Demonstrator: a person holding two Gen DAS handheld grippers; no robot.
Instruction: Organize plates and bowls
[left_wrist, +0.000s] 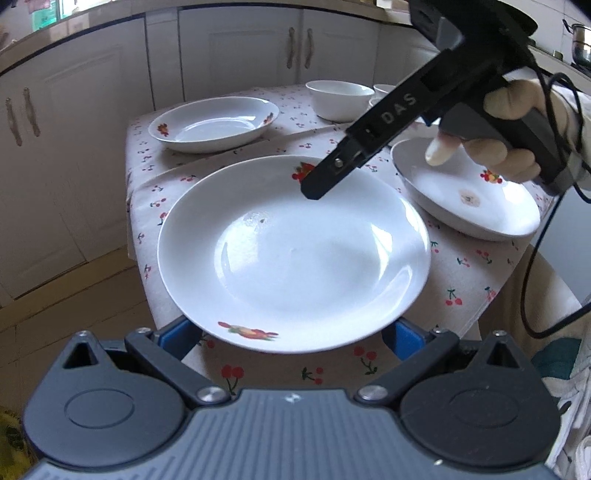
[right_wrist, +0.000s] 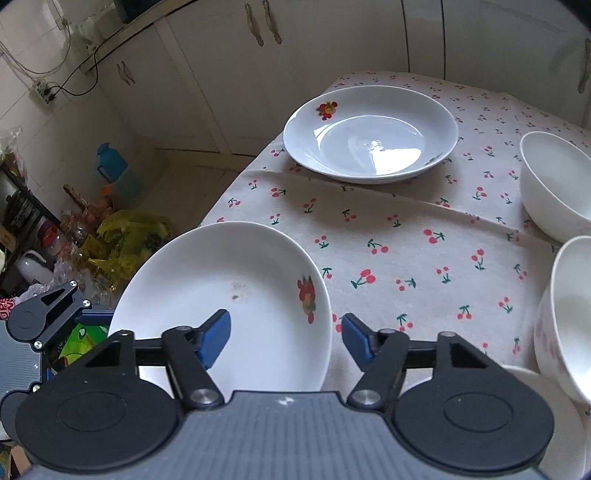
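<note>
A white plate with fruit prints (left_wrist: 295, 251) hangs over the table's near-left edge, slightly tilted. My left gripper (left_wrist: 291, 332) is spread wide, and its blue pads (left_wrist: 181, 334) sit against the plate's near rim on both sides, with the tips hidden under the rim. In the right wrist view, one of its blue fingers (right_wrist: 94, 317) meets the same plate (right_wrist: 229, 295). My right gripper (right_wrist: 286, 326) straddles the plate's rim by the fruit print. One pad is over the inside and one outside, with a gap on each side. In the left wrist view it is a black finger (left_wrist: 314, 184).
A second deep plate (left_wrist: 214, 123) (right_wrist: 369, 133) sits at the far left of the cherry-print tablecloth (right_wrist: 406, 240). A third plate (left_wrist: 465, 195) lies on the right under a person's hand (left_wrist: 498, 147). White bowls (right_wrist: 557, 184) (right_wrist: 569, 321) stand on the right. Floor clutter (right_wrist: 122, 236) lies beyond the table.
</note>
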